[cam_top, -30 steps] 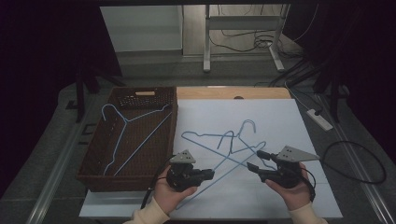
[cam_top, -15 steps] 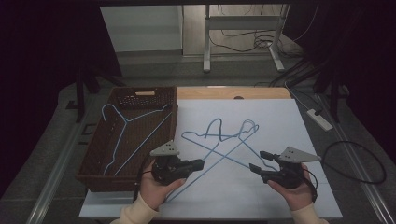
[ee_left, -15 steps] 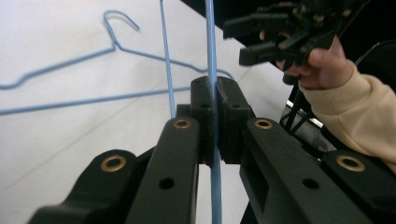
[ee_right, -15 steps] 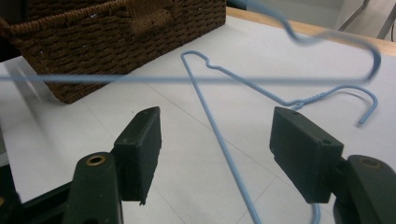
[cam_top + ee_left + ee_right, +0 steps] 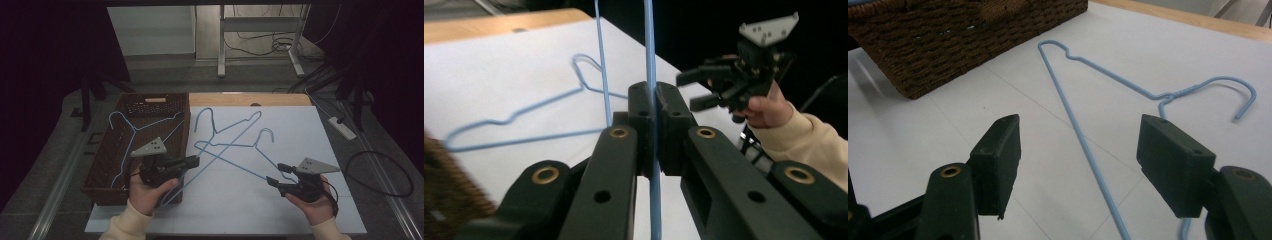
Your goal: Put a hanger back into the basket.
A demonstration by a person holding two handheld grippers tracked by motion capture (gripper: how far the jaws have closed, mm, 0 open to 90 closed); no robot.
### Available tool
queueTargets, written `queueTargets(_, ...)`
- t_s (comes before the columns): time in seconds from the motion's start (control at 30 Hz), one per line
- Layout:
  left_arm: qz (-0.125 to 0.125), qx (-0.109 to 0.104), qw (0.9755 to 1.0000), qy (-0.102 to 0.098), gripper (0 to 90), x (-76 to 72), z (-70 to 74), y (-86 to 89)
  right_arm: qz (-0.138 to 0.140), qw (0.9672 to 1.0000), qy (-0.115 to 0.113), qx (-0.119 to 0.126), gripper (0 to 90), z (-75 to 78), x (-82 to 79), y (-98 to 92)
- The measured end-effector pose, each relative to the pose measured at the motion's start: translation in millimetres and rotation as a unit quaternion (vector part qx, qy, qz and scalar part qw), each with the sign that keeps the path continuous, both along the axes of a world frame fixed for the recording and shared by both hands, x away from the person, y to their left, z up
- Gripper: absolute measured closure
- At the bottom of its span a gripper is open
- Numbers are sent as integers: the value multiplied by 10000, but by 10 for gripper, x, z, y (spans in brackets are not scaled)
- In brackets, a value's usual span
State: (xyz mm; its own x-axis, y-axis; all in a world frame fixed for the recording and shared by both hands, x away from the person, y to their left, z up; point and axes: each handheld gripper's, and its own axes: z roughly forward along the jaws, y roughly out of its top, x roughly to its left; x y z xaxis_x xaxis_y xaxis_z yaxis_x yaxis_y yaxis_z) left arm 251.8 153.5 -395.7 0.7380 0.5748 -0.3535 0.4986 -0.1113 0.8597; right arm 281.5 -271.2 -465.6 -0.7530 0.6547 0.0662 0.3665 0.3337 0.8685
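From the high view, a white board point(image 5: 280, 200) covers the table, with a strip of bare wood point(image 5: 250, 99) along its far edge. A dark woven basket point(image 5: 105, 170) sits at the board's left, and a thin blue wire hanger point(image 5: 131, 137) lies inside it. The left gripper point(image 5: 192, 161) hangs at the basket's near right corner, pinching a second blue hanger point(image 5: 227, 137) whose hook points toward the far side; its long wire slants down past the basket's edge. A third hanger point(image 5: 250, 150) lies flat on the board, crossed with the held one. The right gripper point(image 5: 276, 174) hovers low over the board by that hanger's near end, jaws apart. A power strip point(image 5: 342, 128) and loose black cable point(image 5: 380, 172) lie off the right edge.

In the left gripper view, the black jaws are pressed on the smooth blue wire, which runs straight up between them. The flat hanger lies beyond on the white surface, and the other gripper is farther off, spread.

In the right gripper view, the jaws stand wide with nothing between the pads; the flat hanger's twisted neck and hook lie just ahead, seemingly on the board. The basket's coarse weave fills the upper left.
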Motion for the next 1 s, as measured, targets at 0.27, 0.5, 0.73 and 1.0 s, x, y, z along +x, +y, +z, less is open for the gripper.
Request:
queueTargets(0.27,457,65,9987,-214,865,98,175,423,2,9999,8,-125,349,-16,6,17)
queueTargets(0.5,849,121,9962,-179,865,176,197,771,20,9999,27,-158,350,-40,14,36)
queueTargets(0.73,1163,259,9929,-63,865,228,146,1141,29,9998,48,-188,350,-56,23,47)
queueTargets(1.0,1338,403,9902,44,865,248,69,1321,46,9998,58,-202,350,-67,31,63)
